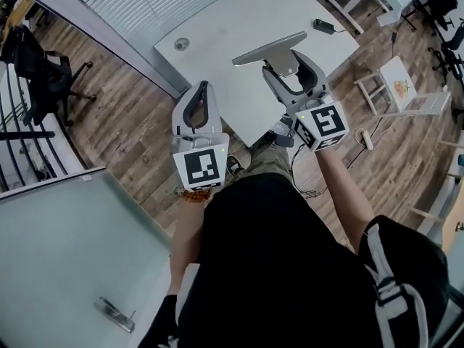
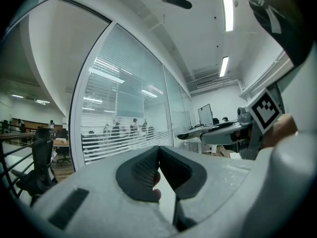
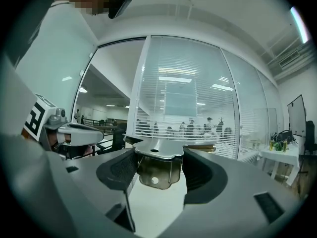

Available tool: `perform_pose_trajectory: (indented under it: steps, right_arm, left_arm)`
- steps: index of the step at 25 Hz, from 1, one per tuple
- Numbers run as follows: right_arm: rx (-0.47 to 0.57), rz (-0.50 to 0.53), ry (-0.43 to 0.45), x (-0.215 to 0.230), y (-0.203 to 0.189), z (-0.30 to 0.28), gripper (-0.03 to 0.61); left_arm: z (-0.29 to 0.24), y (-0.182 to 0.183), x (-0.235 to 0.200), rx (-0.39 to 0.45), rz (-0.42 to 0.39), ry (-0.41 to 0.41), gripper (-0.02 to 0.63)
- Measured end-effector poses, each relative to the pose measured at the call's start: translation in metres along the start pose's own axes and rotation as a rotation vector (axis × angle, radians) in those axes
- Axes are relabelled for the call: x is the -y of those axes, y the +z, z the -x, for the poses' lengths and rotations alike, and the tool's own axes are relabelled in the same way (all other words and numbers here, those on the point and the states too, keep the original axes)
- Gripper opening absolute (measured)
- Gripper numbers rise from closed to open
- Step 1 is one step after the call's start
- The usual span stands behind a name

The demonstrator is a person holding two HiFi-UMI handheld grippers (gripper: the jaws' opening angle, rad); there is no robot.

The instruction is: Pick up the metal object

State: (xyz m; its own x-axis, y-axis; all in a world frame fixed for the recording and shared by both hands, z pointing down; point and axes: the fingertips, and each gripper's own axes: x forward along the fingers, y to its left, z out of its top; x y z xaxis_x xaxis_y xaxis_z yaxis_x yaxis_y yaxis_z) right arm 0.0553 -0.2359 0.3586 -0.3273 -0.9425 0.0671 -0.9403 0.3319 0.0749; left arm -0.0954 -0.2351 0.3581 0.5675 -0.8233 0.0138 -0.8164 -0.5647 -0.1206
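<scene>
The metal object (image 1: 270,50) is a bent grey bracket with a flat plate on top and a holed tab below. My right gripper (image 1: 291,69) is shut on it and holds it up above the white table (image 1: 217,20). In the right gripper view the bracket (image 3: 157,166) sits clamped between the two dark pads (image 3: 120,168), the plate lying across their tips. My left gripper (image 1: 197,104) hangs to the left over the table's near corner, its jaws meeting at the tips (image 2: 158,151) with nothing held. The left gripper view shows the right gripper (image 2: 250,128) carrying the bracket (image 2: 208,131).
On the table lie a small black device (image 1: 323,26) and a round grommet (image 1: 181,43). A black office chair (image 1: 40,67) stands at left on the wood floor. A white stool (image 1: 402,85) is at right. A glass panel (image 1: 58,245) with a handle (image 1: 116,315) fills the lower left.
</scene>
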Motion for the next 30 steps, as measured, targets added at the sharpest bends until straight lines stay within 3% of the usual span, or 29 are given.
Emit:
perform_pose_trajectory:
  steps: [13,30]
  right_arm:
    - [0.027,0.061,-0.048,-0.002,-0.012,0.016,0.276]
    - [-0.016,0.030,-0.069,0.012,-0.034,0.021,0.275]
  left_arm:
    - [-0.007,-0.015,0.006,-0.027,0.003,-0.023,0.015]
    - [-0.006,-0.026,0.016,-0.055,0.000,-0.034,0.015]
